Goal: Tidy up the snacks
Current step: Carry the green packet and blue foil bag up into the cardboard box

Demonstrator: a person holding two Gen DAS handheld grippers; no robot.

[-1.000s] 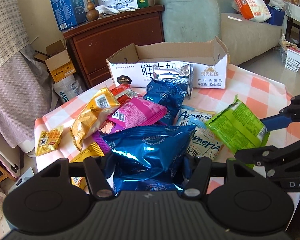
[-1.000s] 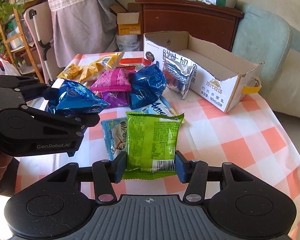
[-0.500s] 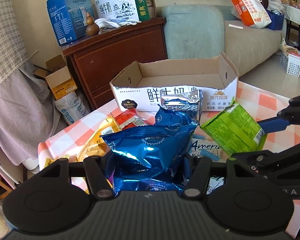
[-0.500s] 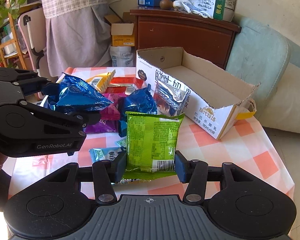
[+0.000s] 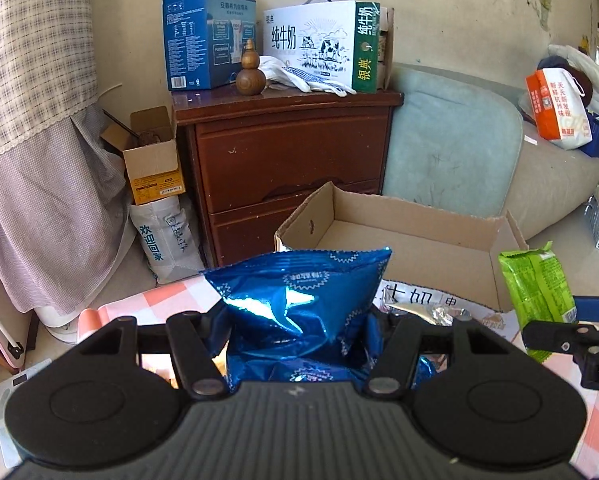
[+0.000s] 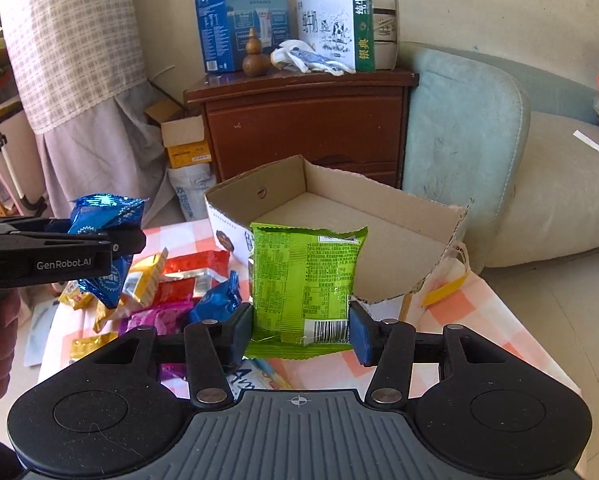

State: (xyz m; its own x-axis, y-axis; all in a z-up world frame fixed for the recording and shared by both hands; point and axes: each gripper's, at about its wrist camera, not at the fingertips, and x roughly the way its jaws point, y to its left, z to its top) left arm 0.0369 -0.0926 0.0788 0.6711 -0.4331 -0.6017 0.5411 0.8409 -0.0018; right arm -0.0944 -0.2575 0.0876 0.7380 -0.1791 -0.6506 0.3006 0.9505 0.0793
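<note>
Left hand-held gripper (image 5: 297, 340): lower centre of the left wrist view, clamped on a blue foil snack bag (image 5: 303, 300), which stands up between its fingers and hides part of the carton's near wall.
Right hand-held gripper (image 6: 301, 330): lower centre of the right wrist view, clamped on a green snack packet (image 6: 305, 280) held upright, barcode at its lower right, in front of the carton.
Held packets, count: two, one per hand-held gripper, both raised off the bench.
Cross views: the green packet (image 5: 537, 300) appears at the right edge of the left wrist view; the blue bag (image 6: 107, 240) at the left edge of the right wrist view, level with the carton's rim.
Bench (image 6: 475, 312): orange-and-white checked cloth, lower half of both views.
Loose snacks on bench: lower left of the right wrist view, one red packet (image 6: 191, 276), one purple packet (image 6: 159, 316), one smaller blue bag (image 6: 219, 300), at least two yellow packets (image 6: 149, 280); the pile overlaps, so the full count is unclear.
Silver foil packet (image 5: 427, 310): one, leaning on the carton's printed front.
Cardboard carton (image 6: 379, 224): one, open-topped, no snacks visible inside, just beyond both held packets.
Wooden cabinet (image 5: 291, 160): one, behind the carton, carrying one blue box (image 5: 207, 36) and one white milk box (image 5: 323, 44).
</note>
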